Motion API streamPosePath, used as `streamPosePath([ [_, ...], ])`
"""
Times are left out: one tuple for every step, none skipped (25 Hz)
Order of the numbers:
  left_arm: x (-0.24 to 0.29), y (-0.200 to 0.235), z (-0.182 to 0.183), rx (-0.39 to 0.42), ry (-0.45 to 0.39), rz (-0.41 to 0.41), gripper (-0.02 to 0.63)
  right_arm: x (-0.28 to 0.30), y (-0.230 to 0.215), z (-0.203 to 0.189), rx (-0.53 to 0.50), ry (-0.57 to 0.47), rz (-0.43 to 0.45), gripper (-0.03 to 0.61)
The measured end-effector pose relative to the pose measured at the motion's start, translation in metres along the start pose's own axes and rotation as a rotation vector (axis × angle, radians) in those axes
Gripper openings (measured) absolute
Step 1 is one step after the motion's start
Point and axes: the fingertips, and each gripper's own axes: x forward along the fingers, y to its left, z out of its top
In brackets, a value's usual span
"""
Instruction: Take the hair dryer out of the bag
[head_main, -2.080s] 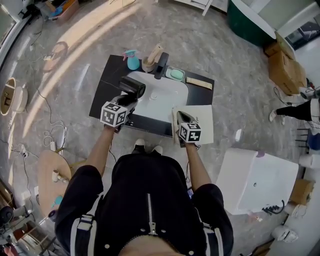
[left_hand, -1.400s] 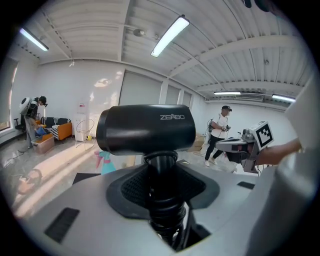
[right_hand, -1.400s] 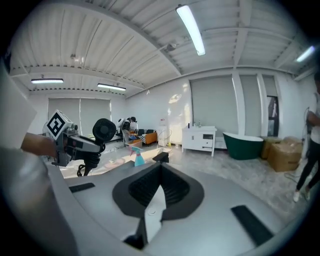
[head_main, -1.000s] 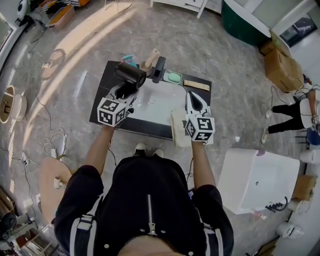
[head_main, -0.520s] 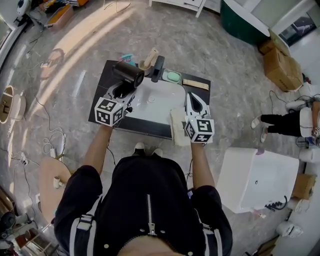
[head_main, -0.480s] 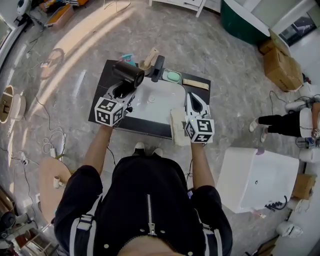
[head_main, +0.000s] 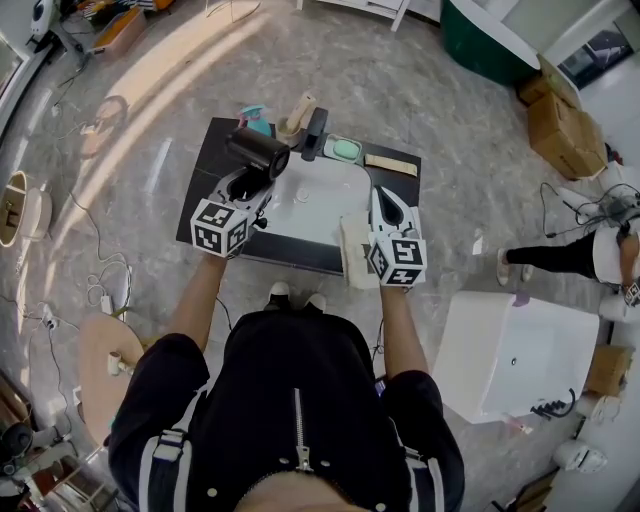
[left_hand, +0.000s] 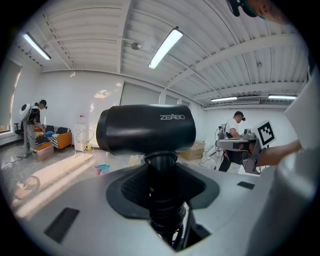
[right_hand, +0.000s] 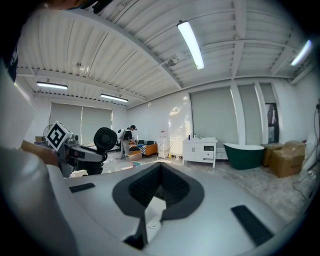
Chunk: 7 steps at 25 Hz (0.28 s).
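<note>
Over low black rectangular table (head_main: 200, 195) w/ white basin top (head_main: 320, 205), flat cream fabric bag (head_main: 354, 252) at near-right edge, black barrel-shaped hair dryer (head_main: 258, 150) (left_hand: 145, 127) out of bag, upright, handle clamped in left gripper (head_main: 247, 184) (left_hand: 162, 200), right gripper (head_main: 388, 208) (right_hand: 157, 195) pinched together beside bag.

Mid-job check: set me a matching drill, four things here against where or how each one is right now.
1 black hair dryer
2 right gripper
3 beige fabric bag
4 mint-green oval dish

a shut, holding nothing
b lying at the black table's near edge
c gripped by the left gripper
d near the table's far edge

Pairs: 1-c, 2-a, 3-b, 4-d
</note>
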Motion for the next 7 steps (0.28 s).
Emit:
streamPosePath([
  [-0.0001, -0.0007, -0.0008, -0.001, 0.002, -0.001, 0.178, -0.0005, 0.0001, -0.0005, 0.001, 0.001, 0.0, 0.009],
  [-0.0002, -0.0015, -0.0016, -0.001, 0.004, -0.002, 0.178, -0.0011, 0.0001, -0.0007, 0.001, 0.001, -0.001, 0.009],
  [-0.0004, -0.0022, -0.0026, -0.001, 0.007, -0.003, 0.178, -0.0017, -0.0001, -0.0008, 0.002, 0.001, -0.001, 0.009],
  [-0.0005, -0.0029, -0.0037, -0.002, 0.009, -0.003, 0.178, -0.0021, -0.0002, -0.0009, 0.002, 0.002, -0.001, 0.009],
  [-0.0007, -0.0034, -0.005, -0.004, 0.011, -0.004, 0.178, -0.0025, -0.0003, -0.0012, 0.003, 0.002, -0.001, 0.009],
  [-0.0009, -0.0039, -0.0063, -0.006, 0.013, -0.004, 0.178, -0.0027, -0.0003, -0.0017, 0.004, 0.003, -0.001, 0.009],
  [-0.0011, -0.0044, -0.0077, -0.009, 0.015, -0.004, 0.178, -0.003, -0.0004, -0.0022, 0.005, 0.004, 0.0, 0.009],
])
